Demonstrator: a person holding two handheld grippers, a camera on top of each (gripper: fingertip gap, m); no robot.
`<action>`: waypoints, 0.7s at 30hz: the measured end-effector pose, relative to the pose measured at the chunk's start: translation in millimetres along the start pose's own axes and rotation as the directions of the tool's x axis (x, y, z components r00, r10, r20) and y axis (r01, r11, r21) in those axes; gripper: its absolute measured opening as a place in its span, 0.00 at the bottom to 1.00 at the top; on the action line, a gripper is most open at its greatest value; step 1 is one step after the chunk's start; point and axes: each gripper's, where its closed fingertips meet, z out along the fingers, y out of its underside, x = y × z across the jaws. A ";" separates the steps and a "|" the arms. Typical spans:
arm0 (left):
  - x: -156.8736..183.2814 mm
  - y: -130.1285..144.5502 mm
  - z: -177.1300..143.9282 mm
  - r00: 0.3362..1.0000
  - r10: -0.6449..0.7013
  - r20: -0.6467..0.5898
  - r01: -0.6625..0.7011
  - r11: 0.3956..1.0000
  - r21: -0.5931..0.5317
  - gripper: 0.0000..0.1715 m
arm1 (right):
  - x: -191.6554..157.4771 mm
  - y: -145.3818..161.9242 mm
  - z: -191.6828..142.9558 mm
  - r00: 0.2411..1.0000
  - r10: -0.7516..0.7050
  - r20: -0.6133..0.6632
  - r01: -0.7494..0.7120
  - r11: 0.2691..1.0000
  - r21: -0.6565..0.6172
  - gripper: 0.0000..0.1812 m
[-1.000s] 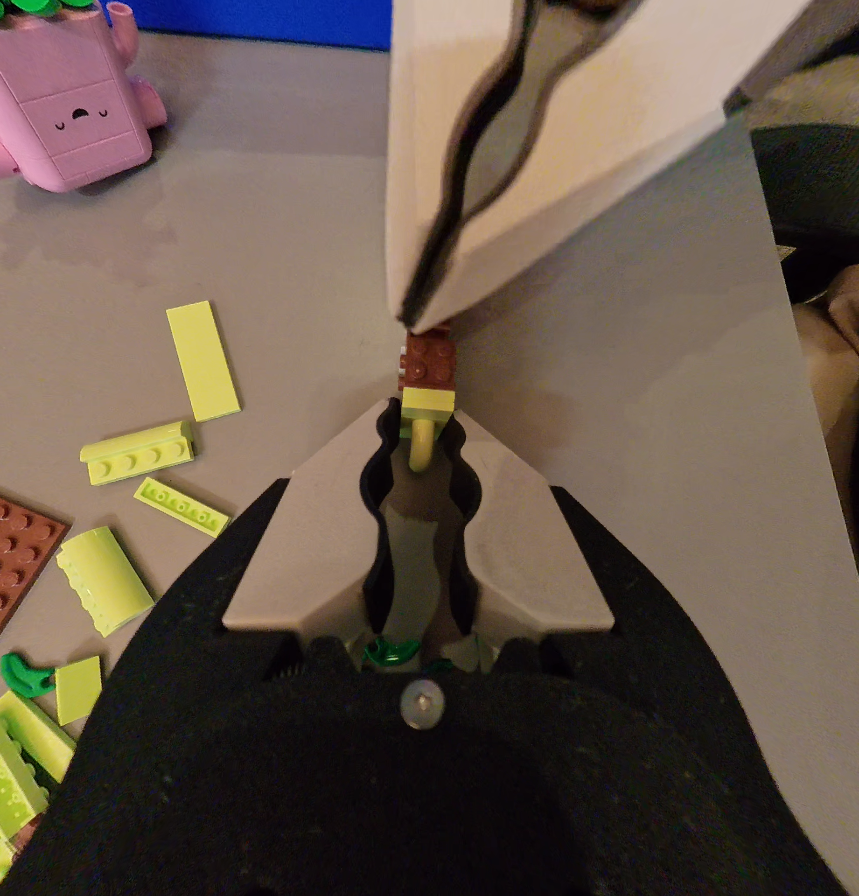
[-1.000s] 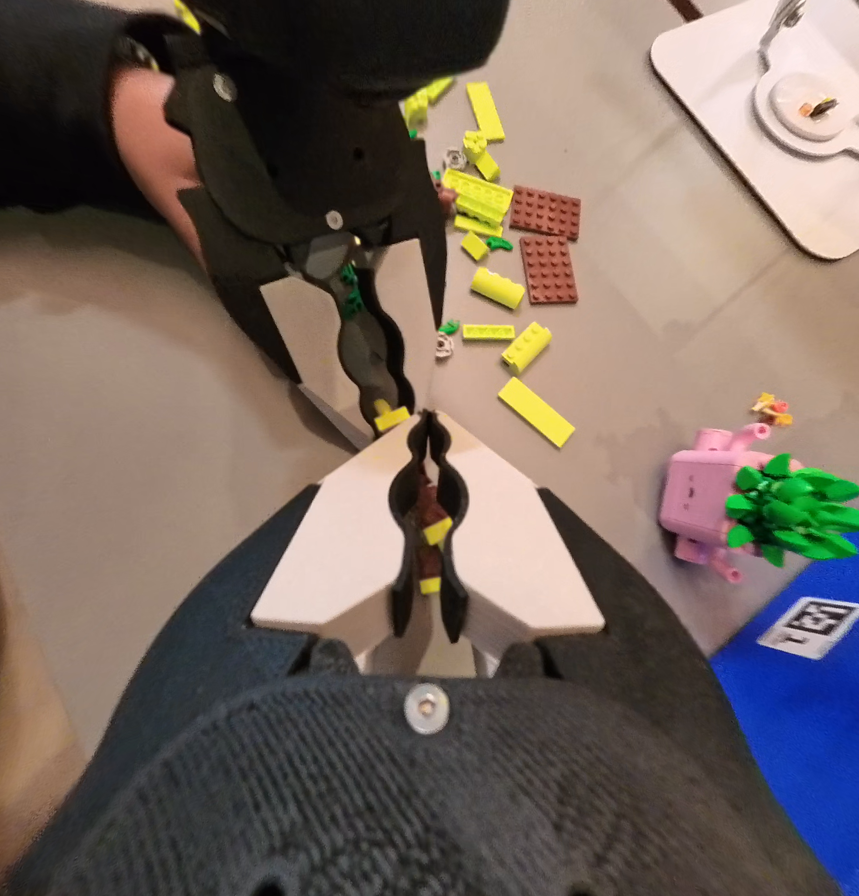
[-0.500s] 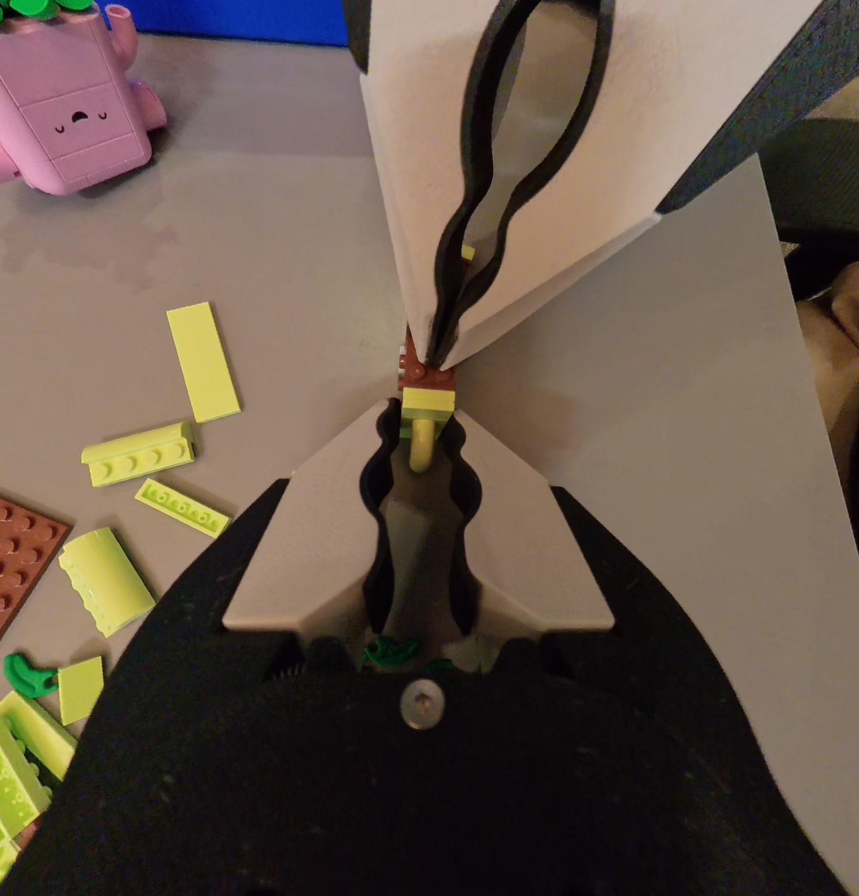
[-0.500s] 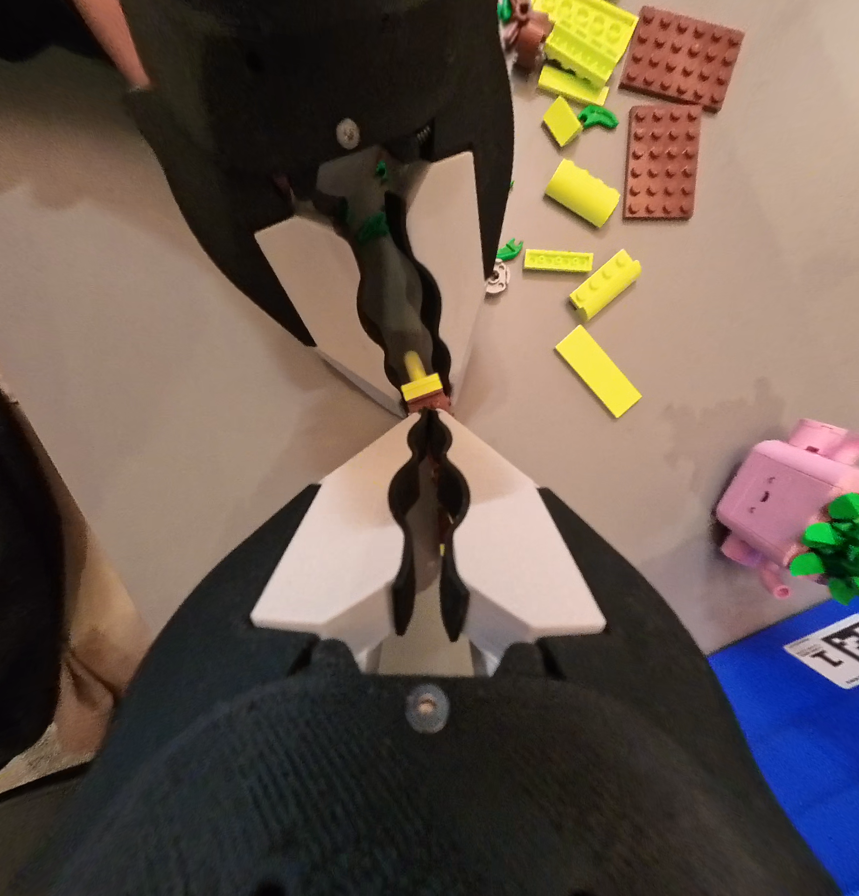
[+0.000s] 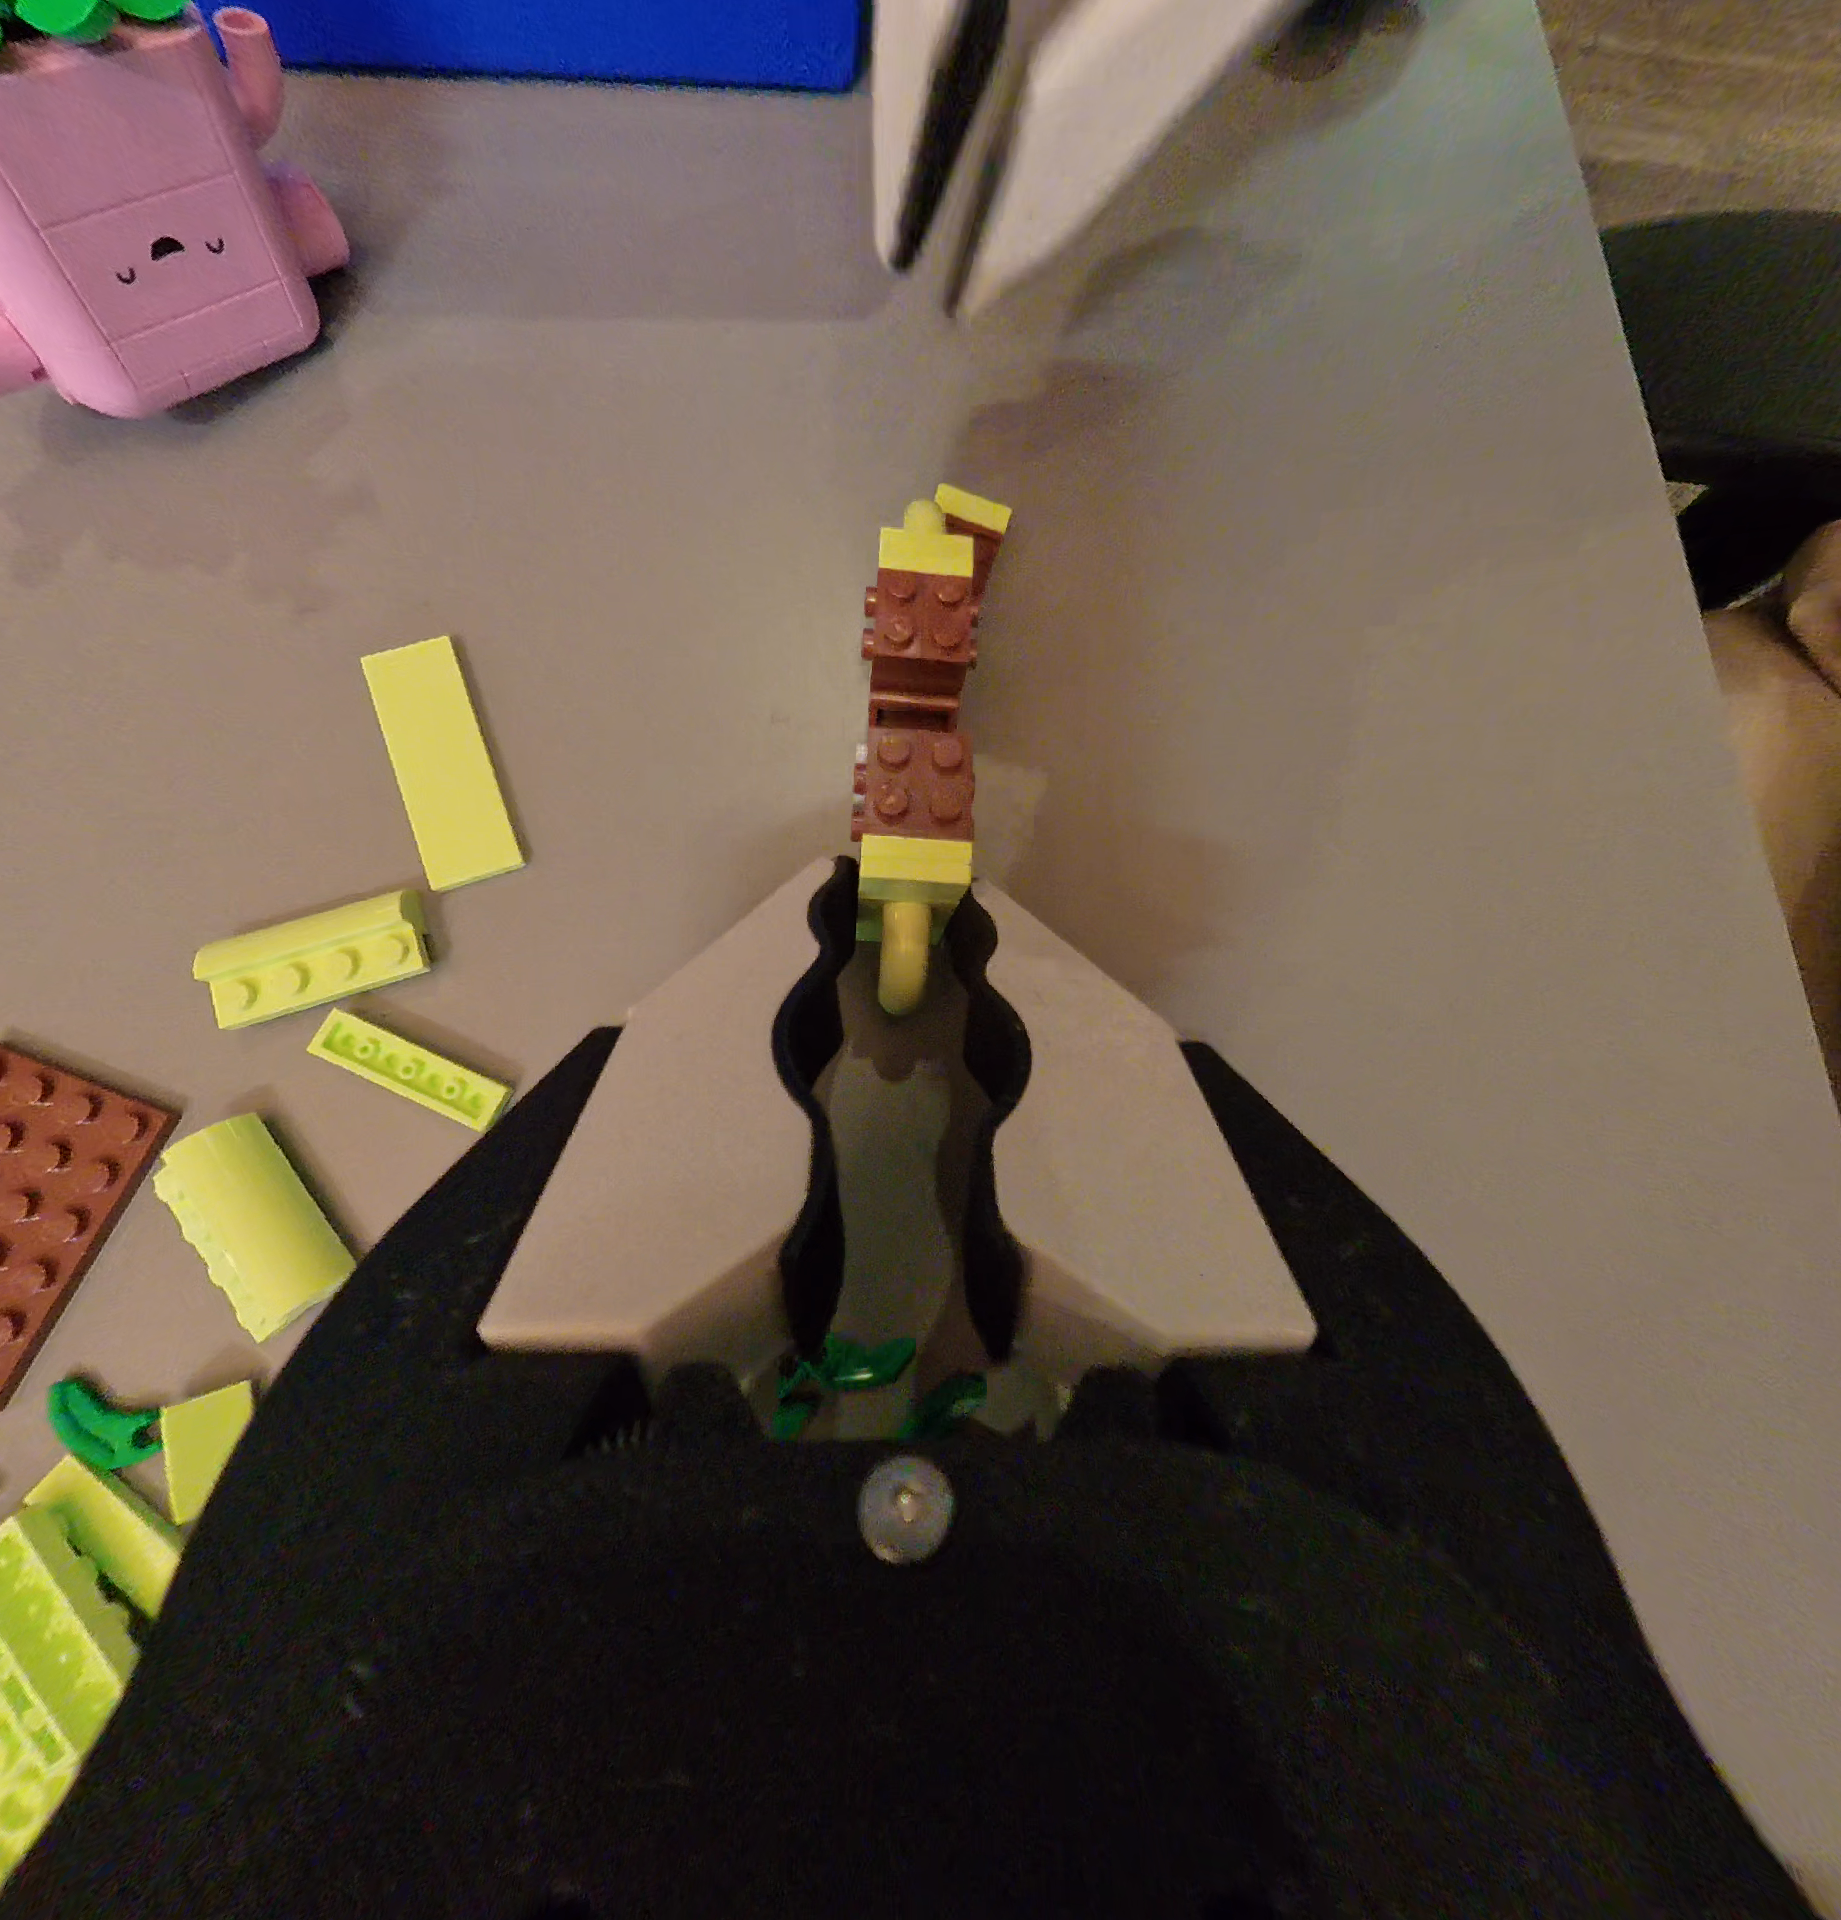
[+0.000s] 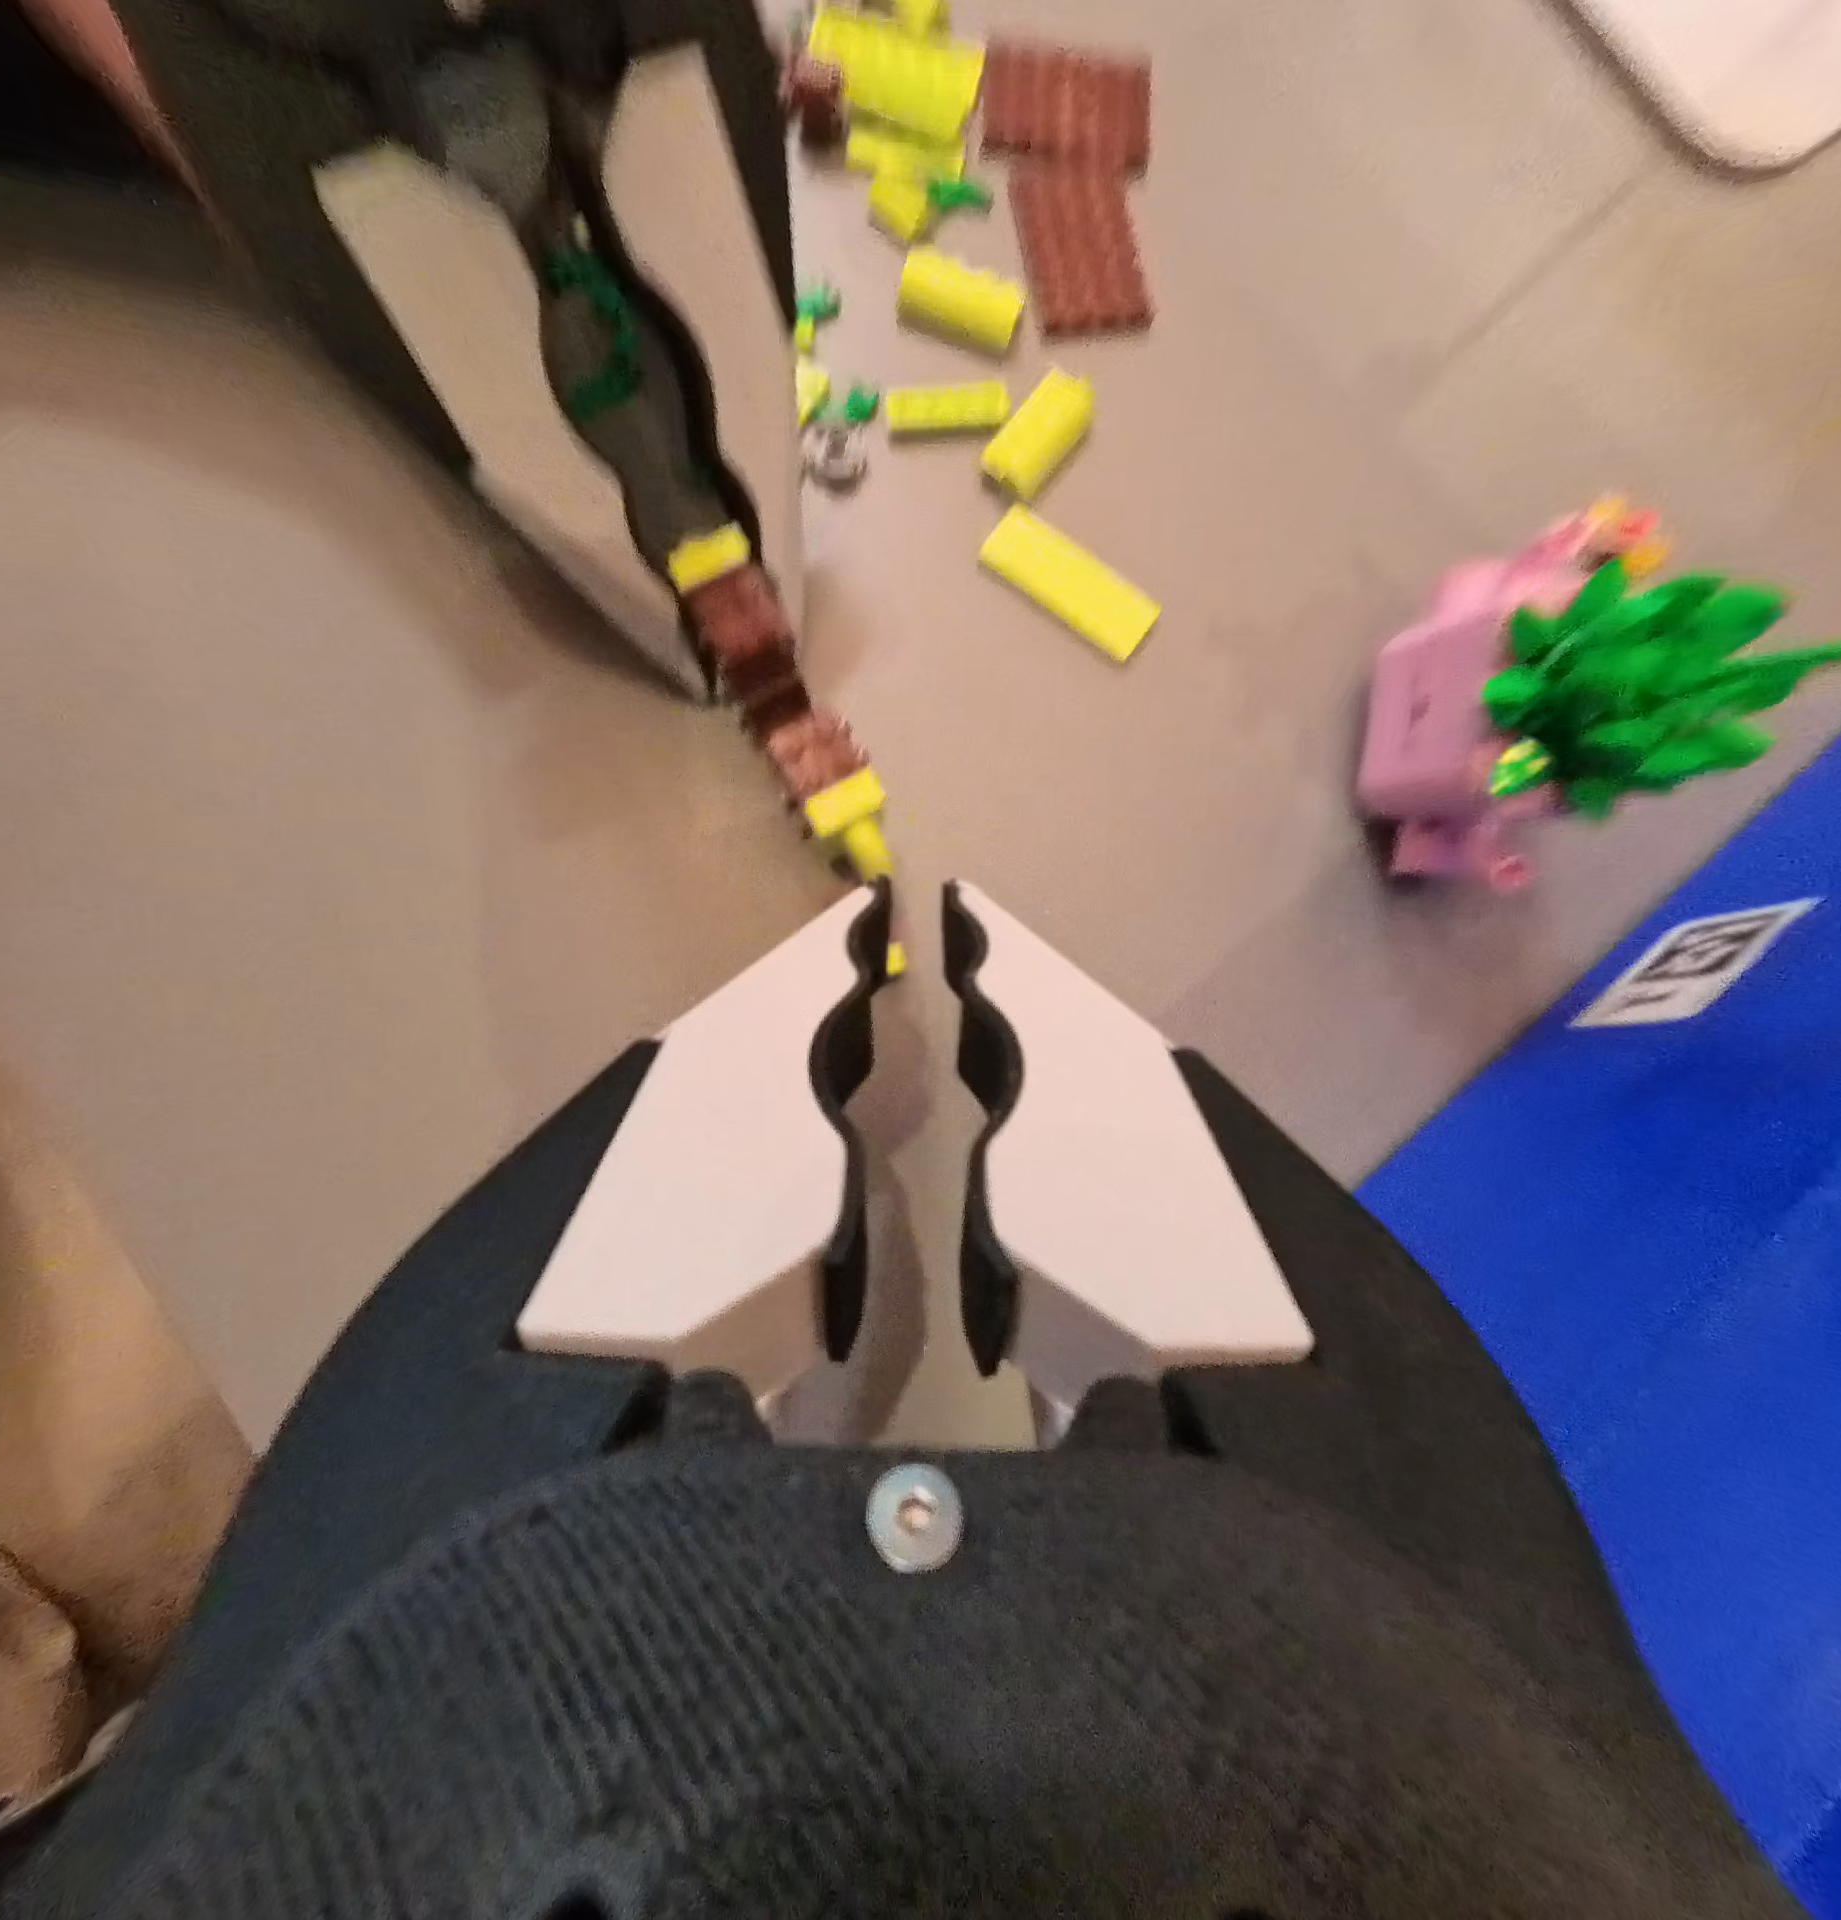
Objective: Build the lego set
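My left gripper (image 5: 911, 883) is shut on the near lime end of a long brown-and-lime lego assembly (image 5: 918, 707). The assembly sticks out forward over the grey table (image 5: 1259, 727). Its far end carries a lime cap and a small peg. My right gripper (image 6: 916, 894) is open and empty, with its tips just short of the assembly's far lime end (image 6: 848, 821). In the left wrist view the right gripper (image 5: 931, 260) is blurred, high at the top and apart from the assembly. The left gripper also shows in the right wrist view (image 6: 739, 623).
A pink lego pot (image 5: 137, 239) with green leaves (image 6: 1622, 686) lies at the back left. Loose lime pieces (image 5: 443, 764) and brown plates (image 5: 43, 1216) lie on the left. A blue mat (image 6: 1622, 1299) and a white tray (image 6: 1726, 73) border the area. The table's right edge (image 5: 1643, 623) is near. About 9 cm separates my left fingertips from my right.
The right gripper pressed its brown-and-lime part onto the piece in my left gripper, then opened, let go and drew back. The joined assembly stays in the left gripper.
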 end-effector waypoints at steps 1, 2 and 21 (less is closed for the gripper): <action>-0.5 1.0 -0.9 1.000 0.006 -0.002 -0.006 1.000 -0.006 0.09 | -4.4 10.9 5.3 1.000 0.009 0.013 -0.009 1.000 -0.021 0.08; 0.8 2.1 -1.9 1.000 0.011 -0.014 -0.012 1.000 -0.013 0.09 | -8.8 18.6 11.0 1.000 0.016 0.027 -0.015 0.999 -0.037 0.13; 11.3 -5.6 9.7 0.999 0.040 -0.021 -0.040 0.999 0.006 0.24 | -23.5 -21.0 11.4 0.967 -0.217 0.137 0.218 0.976 0.006 0.08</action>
